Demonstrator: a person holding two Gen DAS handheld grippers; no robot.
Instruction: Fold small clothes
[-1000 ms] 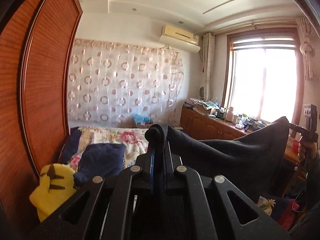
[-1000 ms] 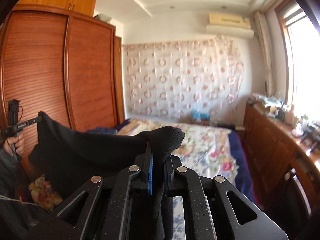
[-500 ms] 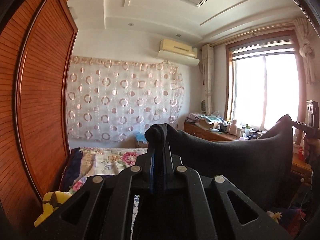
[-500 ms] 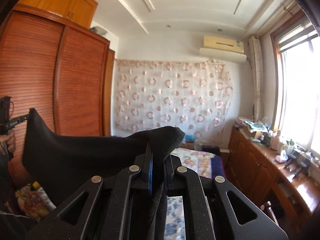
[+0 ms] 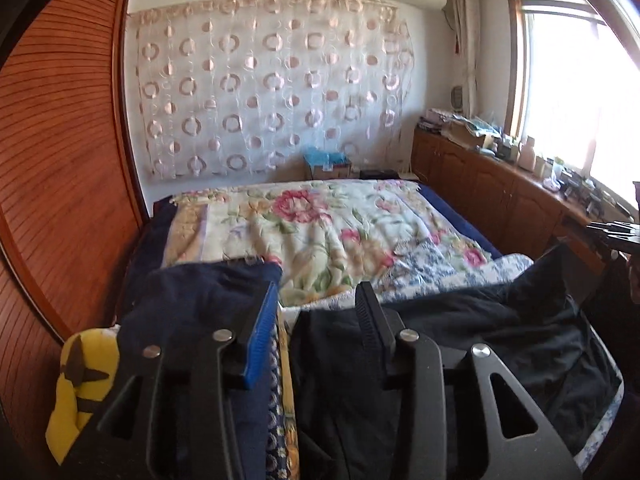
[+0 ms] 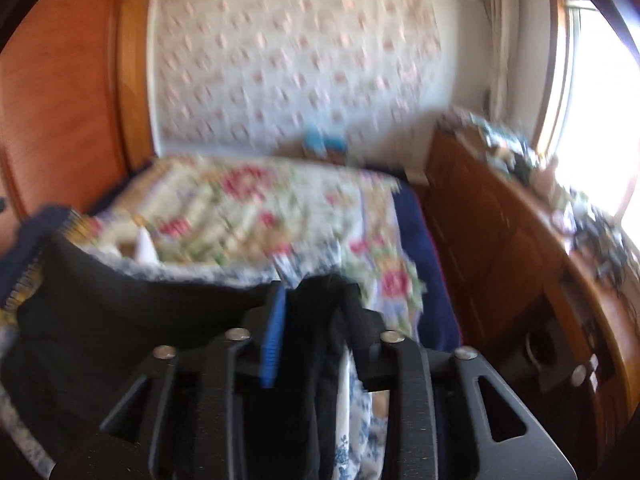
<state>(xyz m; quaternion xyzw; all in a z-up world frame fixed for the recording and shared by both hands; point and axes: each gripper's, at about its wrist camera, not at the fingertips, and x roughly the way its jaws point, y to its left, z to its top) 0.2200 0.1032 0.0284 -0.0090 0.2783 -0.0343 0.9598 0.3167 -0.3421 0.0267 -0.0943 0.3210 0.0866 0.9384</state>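
Observation:
A black garment [image 5: 500,340] lies spread on the bed near me, running from my left gripper to the right edge of the left wrist view. My left gripper [image 5: 317,292] hovers low over its left corner. Its jaws are opening, and the pads stand apart from the cloth, which lies below the gap. The right wrist view is blurred. There the same black garment [image 6: 120,320] spreads to the left, and a bunched corner sits between the jaws of my right gripper [image 6: 316,292]. Those jaws are opening too, with the blue pad [image 6: 274,340] clear of the cloth.
A floral quilt [image 5: 320,232] covers the bed ahead. A navy cloth [image 5: 192,300] and a yellow plush toy [image 5: 80,380] lie at the left, beside a wooden wardrobe [image 5: 60,160]. A low wooden cabinet [image 5: 500,192] with clutter runs under the window on the right.
Both grippers have dropped from holding the black garment stretched in the air down to the bed. Both were shut on its corners and now have their jaws apart; the garment rests on the bedding.

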